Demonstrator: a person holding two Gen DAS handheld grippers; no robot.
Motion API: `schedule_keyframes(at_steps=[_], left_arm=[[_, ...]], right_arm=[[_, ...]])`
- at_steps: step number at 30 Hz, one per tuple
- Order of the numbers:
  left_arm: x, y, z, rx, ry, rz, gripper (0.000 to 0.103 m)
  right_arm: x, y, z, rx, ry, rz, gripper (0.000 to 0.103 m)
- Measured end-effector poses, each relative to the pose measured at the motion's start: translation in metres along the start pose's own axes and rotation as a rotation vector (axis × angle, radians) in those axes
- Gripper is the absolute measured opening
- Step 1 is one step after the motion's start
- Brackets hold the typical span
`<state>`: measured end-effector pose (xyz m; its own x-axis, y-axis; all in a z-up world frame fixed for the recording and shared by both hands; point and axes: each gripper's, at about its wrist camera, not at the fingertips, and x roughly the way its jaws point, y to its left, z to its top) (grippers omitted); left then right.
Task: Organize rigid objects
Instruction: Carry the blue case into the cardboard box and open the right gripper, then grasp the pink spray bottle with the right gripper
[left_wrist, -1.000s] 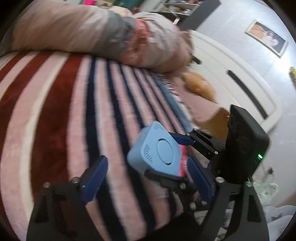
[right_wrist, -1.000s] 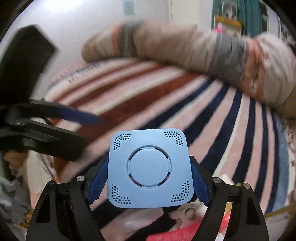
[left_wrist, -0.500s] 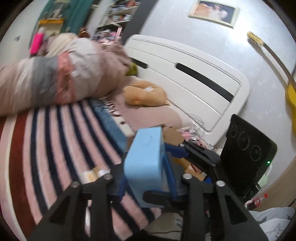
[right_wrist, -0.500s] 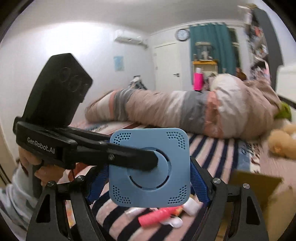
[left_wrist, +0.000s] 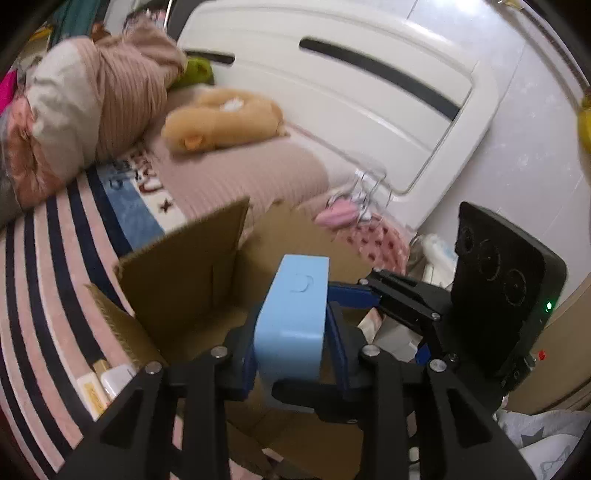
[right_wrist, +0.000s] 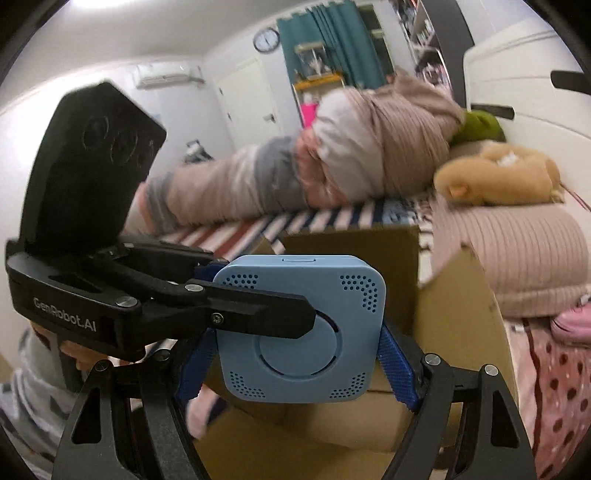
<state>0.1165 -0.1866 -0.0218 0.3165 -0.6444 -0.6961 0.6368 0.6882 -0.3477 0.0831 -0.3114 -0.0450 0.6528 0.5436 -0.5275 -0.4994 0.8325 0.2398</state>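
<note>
Gripping a light-blue, square plastic device with rounded corners and dotted grilles (right_wrist: 301, 328), both claws hold it in the air above an open brown cardboard box (left_wrist: 192, 269). The right gripper (right_wrist: 299, 354) has its blue pads on the device's two side edges, jaws fairly wide. The left gripper (left_wrist: 291, 354) is set narrow across the device's thin depth, front to back; its jaws are just starting to ease apart, the device between them and the pads touching it. In the right wrist view one black finger of the left gripper lies across the device's round front face.

The box stands on a bed with a pink, white and navy striped blanket (left_wrist: 55, 266); its flaps stick up around the opening. Some pale packets (left_wrist: 107, 380) lie just beside the box's left flap. Behind it are a ribbed beige pillow (left_wrist: 240, 173), a tan plush toy (left_wrist: 221, 122), a rolled beige and grey quilt (right_wrist: 332, 158) and a white headboard (left_wrist: 351, 92).
</note>
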Motion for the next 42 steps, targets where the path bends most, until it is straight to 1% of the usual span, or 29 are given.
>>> schedule_keyframes(at_steps=[2, 5, 7, 9, 10, 11, 12, 13, 16, 18, 19, 20, 22, 24, 26, 28, 30, 33, 37, 38, 40, 42], left_arm=[[0.010, 0.000, 0.000, 0.000, 0.027, 0.023, 0.032], [0.016, -0.004, -0.002, 0.041, 0.048, 0.066, 0.032], [0.017, -0.006, -0.003, 0.053, 0.056, 0.076, 0.033], [0.015, -0.005, -0.002, 0.052, 0.051, 0.082, 0.038], [0.013, -0.004, -0.002, 0.047, 0.043, 0.083, 0.042], [0.013, -0.003, -0.001, 0.044, 0.038, 0.085, 0.049], [0.010, -0.002, -0.001, 0.037, 0.029, 0.088, 0.053], [0.006, -0.001, -0.001, 0.035, 0.016, 0.092, 0.056], [-0.008, 0.001, -0.002, 0.031, -0.011, 0.091, 0.057], [-0.024, 0.003, -0.003, 0.023, -0.047, 0.099, 0.062], [-0.032, 0.005, -0.004, 0.018, -0.066, 0.111, 0.069], [-0.045, 0.007, -0.006, 0.013, -0.098, 0.133, 0.073], [-0.062, 0.011, -0.010, 0.017, -0.128, 0.155, 0.073], [-0.083, 0.018, -0.018, 0.014, -0.161, 0.192, 0.074], [-0.100, 0.028, -0.027, 0.005, -0.186, 0.238, 0.077], [-0.118, 0.041, -0.040, -0.012, -0.211, 0.287, 0.077], [-0.136, 0.058, -0.056, -0.040, -0.232, 0.330, 0.077], [-0.162, 0.085, -0.085, -0.080, -0.264, 0.386, 0.077], [-0.184, 0.124, -0.119, -0.160, -0.295, 0.407, 0.077], [-0.188, 0.135, -0.128, -0.186, -0.298, 0.420, 0.077], [-0.192, 0.153, -0.146, -0.232, -0.303, 0.436, 0.077], [-0.192, 0.169, -0.165, -0.260, -0.303, 0.441, 0.077]], right_arm=[[0.005, -0.001, -0.003, -0.001, 0.024, -0.022, 0.077], [0.004, -0.002, -0.009, 0.013, 0.045, -0.033, 0.078], [0.006, 0.001, -0.010, 0.006, 0.064, -0.057, 0.078], [0.009, 0.002, -0.012, -0.009, 0.074, -0.086, 0.079], [0.009, 0.002, -0.011, -0.013, 0.074, -0.087, 0.079], [0.009, 0.003, -0.015, -0.014, 0.073, -0.086, 0.083], [0.006, 0.006, -0.015, -0.012, 0.070, -0.089, 0.087], [0.005, 0.006, -0.016, -0.013, 0.065, -0.097, 0.088], [0.000, 0.008, -0.013, -0.015, 0.050, -0.128, 0.089], [-0.005, 0.012, -0.011, -0.018, 0.032, -0.142, 0.096], [-0.010, 0.016, -0.009, -0.023, 0.010, -0.151, 0.097], [-0.012, 0.019, -0.009, -0.027, -0.003, -0.157, 0.097], [-0.019, 0.031, -0.005, -0.048, -0.029, -0.178, 0.097], [-0.023, 0.048, 0.000, -0.088, -0.070, -0.195, 0.097], [-0.024, 0.064, 0.006, -0.090, -0.092, -0.168, 0.097], [-0.021, 0.079, 0.013, -0.089, -0.107, -0.137, 0.097], [-0.014, 0.102, 0.018, -0.126, -0.117, -0.112, 0.097], [0.002, 0.137, 0.022, -0.190, -0.104, -0.076, 0.097], [0.036, 0.174, 0.021, -0.213, -0.032, 0.007, 0.096], [0.042, 0.182, 0.017, -0.210, -0.014, 0.024, 0.095], [0.063, 0.195, 0.008, -0.195, 0.032, 0.066, 0.087], [0.086, 0.201, -0.004, -0.165, 0.088, 0.077, 0.080]])
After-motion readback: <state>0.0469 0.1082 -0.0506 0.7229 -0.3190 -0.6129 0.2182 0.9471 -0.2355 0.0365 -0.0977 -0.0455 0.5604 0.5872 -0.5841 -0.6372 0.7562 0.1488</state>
